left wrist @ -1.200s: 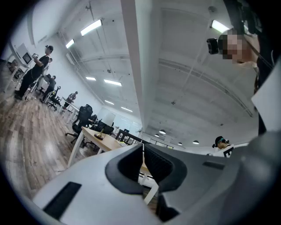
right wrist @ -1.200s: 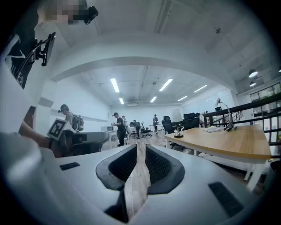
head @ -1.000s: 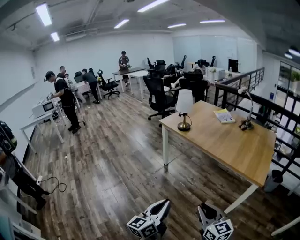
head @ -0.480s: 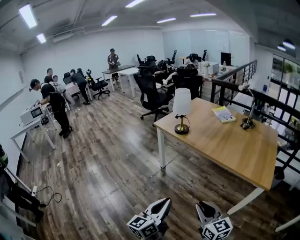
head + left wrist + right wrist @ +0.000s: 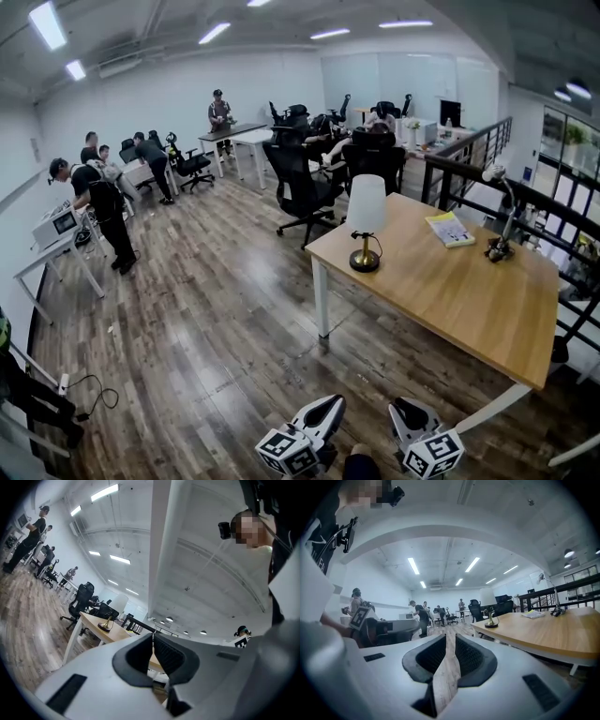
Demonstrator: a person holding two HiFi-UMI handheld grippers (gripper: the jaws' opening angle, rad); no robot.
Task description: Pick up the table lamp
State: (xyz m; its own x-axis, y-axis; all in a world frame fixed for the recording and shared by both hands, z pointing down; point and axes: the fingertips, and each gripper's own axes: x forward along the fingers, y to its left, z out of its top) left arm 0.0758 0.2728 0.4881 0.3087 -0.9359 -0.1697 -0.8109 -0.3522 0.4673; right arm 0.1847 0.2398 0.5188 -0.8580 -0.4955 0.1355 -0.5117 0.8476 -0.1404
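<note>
The table lamp (image 5: 366,223), with a white shade and a brass base, stands on the near left corner of the wooden table (image 5: 469,300). My left gripper (image 5: 330,406) and right gripper (image 5: 397,410) hang low at the bottom of the head view, far short of the lamp, over the wood floor. Neither has anything between its jaws. In the left gripper view the left gripper (image 5: 153,637) has its tips together, and the lamp (image 5: 116,607) is small and far off. The right gripper (image 5: 450,637) is shut too, with the lamp (image 5: 488,603) ahead to the right.
On the table lie a book (image 5: 451,231) and a gooseneck desk lamp (image 5: 500,239). Black office chairs (image 5: 300,187) stand behind the table, and a dark railing (image 5: 534,202) runs along its far side. Several people (image 5: 101,202) work at white desks on the left. A cable (image 5: 92,394) lies on the floor.
Both grippers and the head view have moved forward toward the table. The lamp and table now look slightly larger and nearer. Both jaws stay closed.
</note>
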